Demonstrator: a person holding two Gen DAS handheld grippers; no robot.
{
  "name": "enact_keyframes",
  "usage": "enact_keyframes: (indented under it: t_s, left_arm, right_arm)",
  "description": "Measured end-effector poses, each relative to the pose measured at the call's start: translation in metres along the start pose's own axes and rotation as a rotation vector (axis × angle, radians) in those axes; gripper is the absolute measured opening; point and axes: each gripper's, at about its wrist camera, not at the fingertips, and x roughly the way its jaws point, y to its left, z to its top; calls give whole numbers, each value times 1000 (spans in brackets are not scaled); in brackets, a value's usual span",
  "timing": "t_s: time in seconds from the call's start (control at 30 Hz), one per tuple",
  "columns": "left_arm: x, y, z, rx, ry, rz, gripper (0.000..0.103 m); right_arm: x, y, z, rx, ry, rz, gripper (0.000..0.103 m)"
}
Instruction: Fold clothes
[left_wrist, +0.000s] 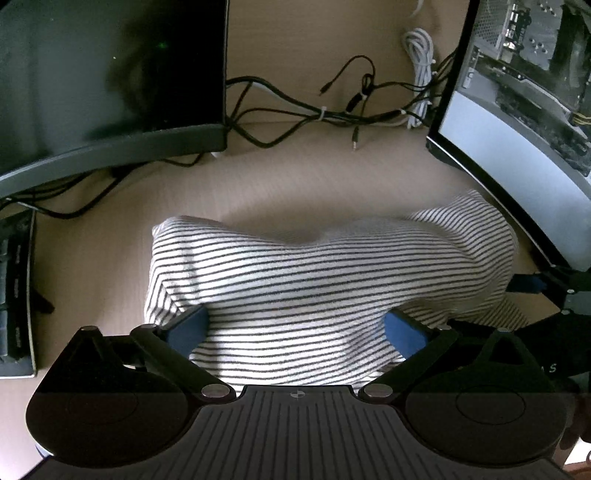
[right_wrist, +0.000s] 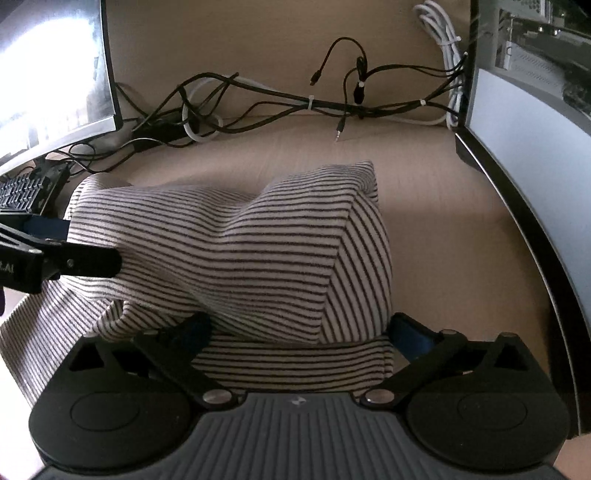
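The striped garment (left_wrist: 314, 280) lies on the tan desk (left_wrist: 295, 177) in the middle of both wrist views, bunched into a raised bundle between a dark monitor (left_wrist: 110, 74) at upper left and a second screen (left_wrist: 517, 129) at upper right, with a tangle of black cables (left_wrist: 314, 110) behind it. The left gripper (left_wrist: 295, 332) has its jaws spread wide; cloth lies between the blue pads (left_wrist: 188, 330), but the pads do not appear to press on it, so nothing is pinched. The right gripper (right_wrist: 299, 332) is likewise spread wide over its end of the garment (right_wrist: 240, 251), with cloth between the fingers and no visible clamping. In the right wrist view the other tool enters from the left edge, resting at the bundle's left end. The step in hand appears to be the release of a fold, or the approach for the next one. To do it well, keep both tools spread until the fingers are clear of loose layers, then take one layer at each outer corner, not the bulk. Draw the two ends apart evenly so the hump in the middle flattens before folding. Keep the cloth clear of the cables behind it. The garment's long axis runs left to right across each frame, and the stripes run mostly parallel to that axis, turning diagonal at the folded right end.
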Motion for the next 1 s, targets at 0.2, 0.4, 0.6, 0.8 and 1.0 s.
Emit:
enact_keyframes:
  t_s: [0.2, 0.4, 0.6, 0.8, 1.0]
  left_arm:
    - [0, 0, 0, -23, -2, 2, 103]
    - [-1, -2, 0, -36, 5, 16, 103]
    - [-2, 1, 0, -61, 10, 12, 103]
    - [-2, 1, 0, -69, 3, 19, 103]
    - [-4, 2, 0, -77, 2, 14, 103]
  right_arm:
    - [1, 0, 0, -2, -2, -7, 103]
    - [-1, -4, -5, 63, -59, -12, 103]
    - [-1, -7, -6, 65, -60, -22, 103]
    - [6, 0, 4, -39, 46, -33, 103]
    - [-9, -14, 8, -3, 55, 22, 101]
